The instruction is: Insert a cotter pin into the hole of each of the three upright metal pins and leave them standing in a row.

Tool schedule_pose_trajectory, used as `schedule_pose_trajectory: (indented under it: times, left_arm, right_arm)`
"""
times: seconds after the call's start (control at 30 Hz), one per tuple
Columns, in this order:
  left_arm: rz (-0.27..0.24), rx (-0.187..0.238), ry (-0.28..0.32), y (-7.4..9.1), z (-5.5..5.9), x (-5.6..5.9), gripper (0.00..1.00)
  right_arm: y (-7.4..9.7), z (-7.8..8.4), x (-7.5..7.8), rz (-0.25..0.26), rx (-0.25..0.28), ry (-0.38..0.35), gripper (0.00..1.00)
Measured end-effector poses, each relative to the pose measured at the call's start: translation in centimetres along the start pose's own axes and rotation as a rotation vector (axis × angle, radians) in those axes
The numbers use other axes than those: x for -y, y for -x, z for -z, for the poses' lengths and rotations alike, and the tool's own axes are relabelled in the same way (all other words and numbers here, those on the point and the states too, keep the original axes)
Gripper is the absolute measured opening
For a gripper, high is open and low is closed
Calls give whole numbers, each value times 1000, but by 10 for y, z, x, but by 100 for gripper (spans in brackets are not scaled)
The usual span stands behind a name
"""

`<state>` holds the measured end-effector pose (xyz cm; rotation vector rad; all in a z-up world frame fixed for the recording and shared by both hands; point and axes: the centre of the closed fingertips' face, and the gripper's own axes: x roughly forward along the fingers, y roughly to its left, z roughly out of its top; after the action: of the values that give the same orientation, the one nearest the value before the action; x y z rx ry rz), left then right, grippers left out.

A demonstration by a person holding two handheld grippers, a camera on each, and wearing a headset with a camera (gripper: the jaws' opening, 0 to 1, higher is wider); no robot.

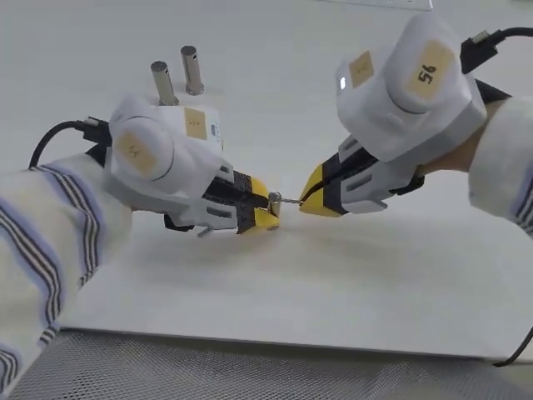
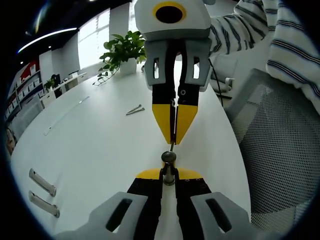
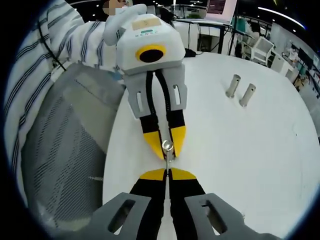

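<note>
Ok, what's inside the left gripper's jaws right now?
A metal pin, its head poking out past the left gripper. The jaws cover its lower shaft. The right gripper holds a cotter pin at the head; whether it's in the hole is hidden.

The light was bright and even, falling from above. In the head view the white table point(image 1: 358, 275) looked slightly washed out, with soft, faint shadows under the left gripper point(image 1: 268, 210) and the right gripper point(image 1: 306, 202). The cotter pin point(image 1: 291, 200) pinched in the right tips was barely resolved. The metal pin point(image 1: 274, 198) clamped by the left carried a small glint. Far ahead of the left gripper, windows point(image 2: 95, 45) were blown out white. Both gripper views bowed strongly at their edges, where a striped sleeve point(image 2: 290, 45) smeared.
</note>
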<state>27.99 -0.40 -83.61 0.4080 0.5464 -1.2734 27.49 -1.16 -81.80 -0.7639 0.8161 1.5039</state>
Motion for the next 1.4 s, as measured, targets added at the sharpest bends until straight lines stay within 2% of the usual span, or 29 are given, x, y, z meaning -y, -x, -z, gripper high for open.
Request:
schedule_pose_trajectory:
  times: [0.17,0.37,0.77,0.9,1.07,1.27,1.4]
  left_arm:
    - [0,-4,-4,0,0,0,7]
    - [15,8,-5,-5,-4,5,7]
    - [18,8,-2,-6,-4,4,7]
    - [17,8,-1,-5,-4,4,7]
    - [15,9,3,-5,-3,4,7]
    - [12,9,5,-5,-3,4,7]
    - [11,7,4,-5,-2,4,7]
  right_arm:
    - [0,-2,0,10,-9,15,2]
    - [-4,-9,-2,-2,7,14,2]
    - [-4,-8,-3,-17,19,-14,3]
    - [-4,-7,-4,-31,29,-2,4]
    - [-4,-2,-5,-30,32,5,11]
    - [0,0,-3,-18,42,-22,9]
    - [6,-2,-3,-9,70,-36,7]
